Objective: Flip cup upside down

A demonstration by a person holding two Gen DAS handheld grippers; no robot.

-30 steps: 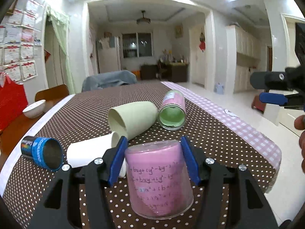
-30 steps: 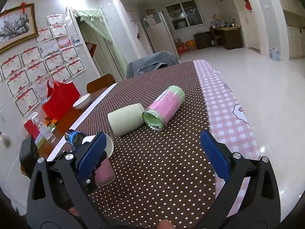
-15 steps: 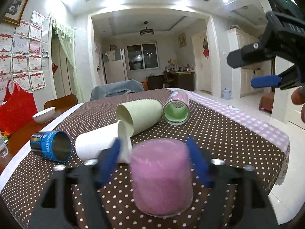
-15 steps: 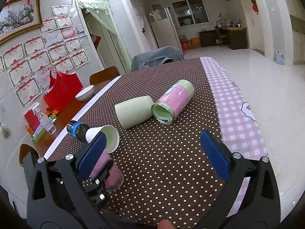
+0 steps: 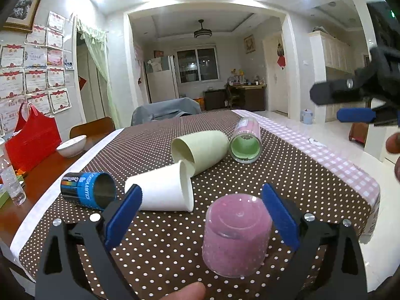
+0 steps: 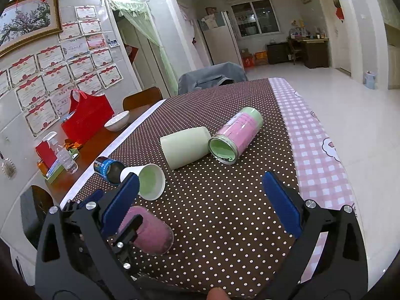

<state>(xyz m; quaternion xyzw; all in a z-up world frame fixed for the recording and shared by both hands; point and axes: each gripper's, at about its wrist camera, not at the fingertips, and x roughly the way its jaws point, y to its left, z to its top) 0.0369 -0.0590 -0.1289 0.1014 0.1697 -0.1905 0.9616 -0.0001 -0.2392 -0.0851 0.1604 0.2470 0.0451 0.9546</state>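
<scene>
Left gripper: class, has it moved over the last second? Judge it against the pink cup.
Yes. The left gripper has opened and drawn back from the pink cup, which stands upside down on the table, no longer clamped.

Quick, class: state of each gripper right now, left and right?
Left gripper: open, jaws apart on either side of the pink cup, not touching it.
Right gripper: open, holding nothing.

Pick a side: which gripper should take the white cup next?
Left, probably. The left gripper is open, the pink cup standing upside down between its jaws, and the white cup lies just beyond its left fingertip. The right gripper hangs open, farther back.
</scene>
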